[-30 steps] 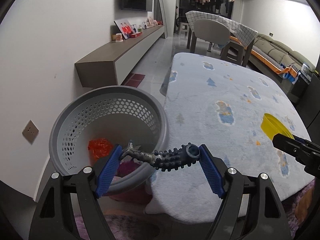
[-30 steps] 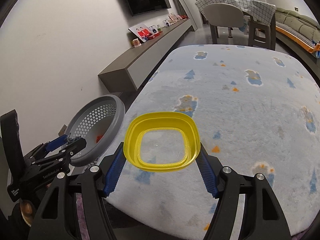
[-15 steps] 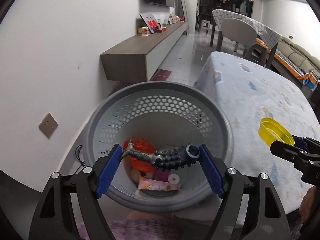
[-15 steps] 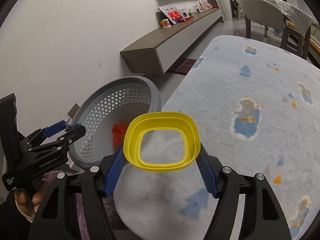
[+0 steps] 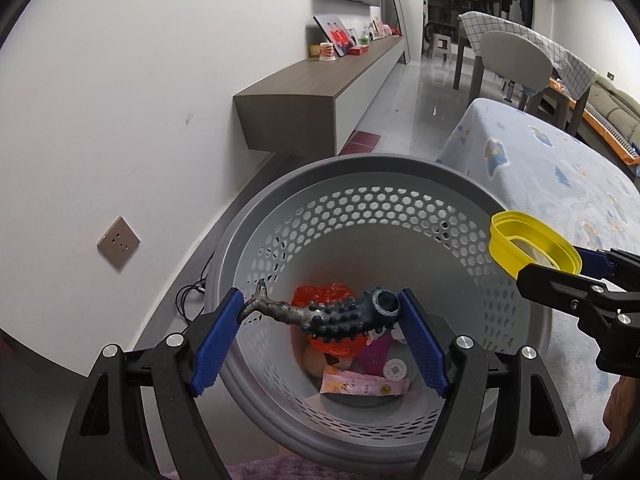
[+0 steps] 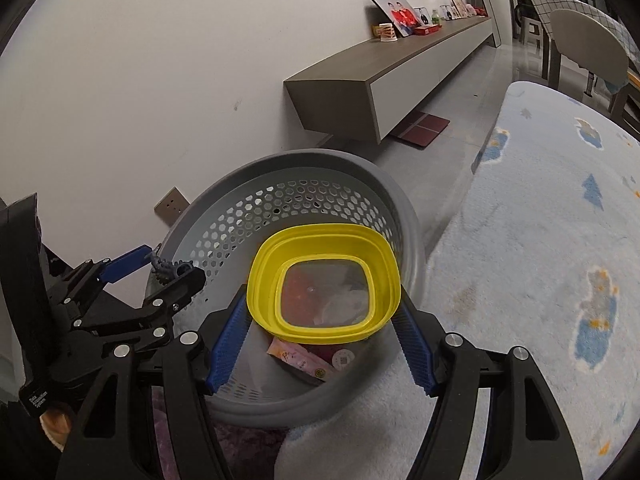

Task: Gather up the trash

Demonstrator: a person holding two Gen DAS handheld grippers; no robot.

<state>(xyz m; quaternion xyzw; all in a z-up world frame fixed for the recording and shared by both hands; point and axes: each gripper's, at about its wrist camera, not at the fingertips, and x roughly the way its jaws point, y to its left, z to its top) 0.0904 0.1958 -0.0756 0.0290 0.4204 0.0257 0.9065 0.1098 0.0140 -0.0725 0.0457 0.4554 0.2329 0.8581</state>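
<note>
Left wrist view: the left tool (image 5: 320, 316) is held over the mouth of the grey perforated basket (image 5: 384, 216), its blue pads clamped on a dark studded rubber piece (image 5: 332, 314) lying crosswise between them. Wrappers (image 5: 362, 385) are seen at the basket bottom. Right wrist view: the right tool (image 6: 322, 332) is pointed down at the same basket (image 6: 280, 200), clamped on a yellow lid (image 6: 324, 280) held above its opening, beside the blue-patterned blanket (image 6: 540, 240).
</note>
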